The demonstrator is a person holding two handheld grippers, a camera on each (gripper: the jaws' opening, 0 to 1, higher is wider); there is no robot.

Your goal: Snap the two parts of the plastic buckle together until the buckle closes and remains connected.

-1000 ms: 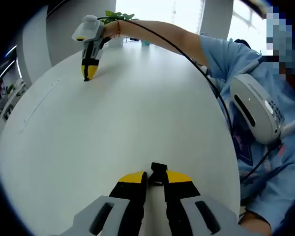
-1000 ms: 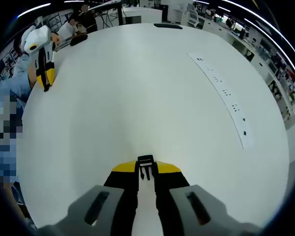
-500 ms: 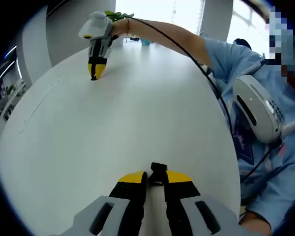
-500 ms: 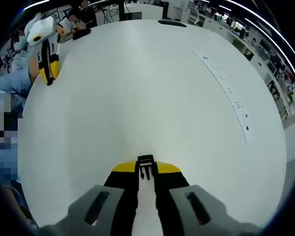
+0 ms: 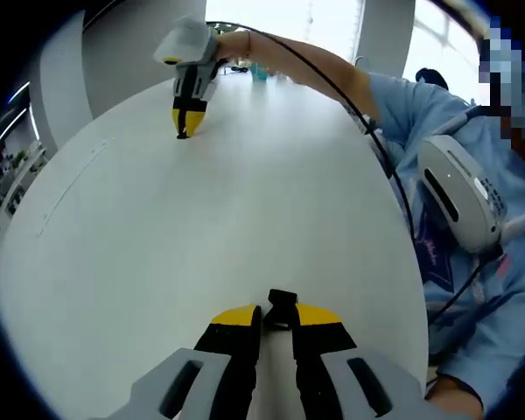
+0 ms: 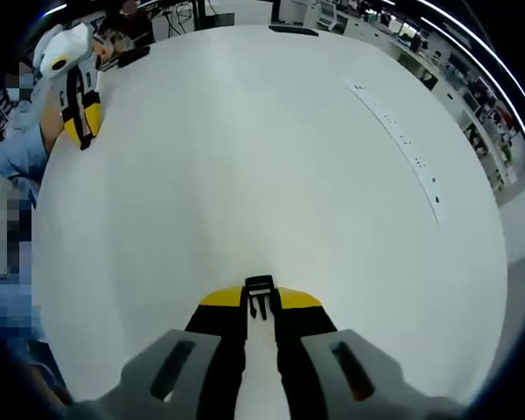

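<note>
The left gripper (image 5: 276,317) is clenching one black buckle half (image 5: 282,304), which is poking out past the yellow jaw tips and pointing forward along the gripper's own line, low over the white table (image 5: 245,210). Looking along those jaws in the left gripper view, the right gripper (image 5: 183,131) is sitting well apart, far across the table and up to the left, with its tip turned down close to the tabletop. A person's arm in a blue sleeve (image 5: 411,114) is reaching over to it, with a black cable running along the arm.

In the right gripper view, the right gripper (image 6: 260,308) is likewise gripping the other buckle half (image 6: 259,296); this piece is showing what look like prongs, though it is too small to be sure. From here the left gripper (image 6: 80,131) is lying far off to the upper left, near the table's edge, tip downward.

So the two halves are facing each other only loosely across a wide stretch of bare table, and neither gripper is nearer a meeting point than the other. In my judgement, the coming move is calling for both hands to travel inward and to line up the two long axes nose to nose, so that the pronged end can enter the socket squarely before any pressing.
</note>
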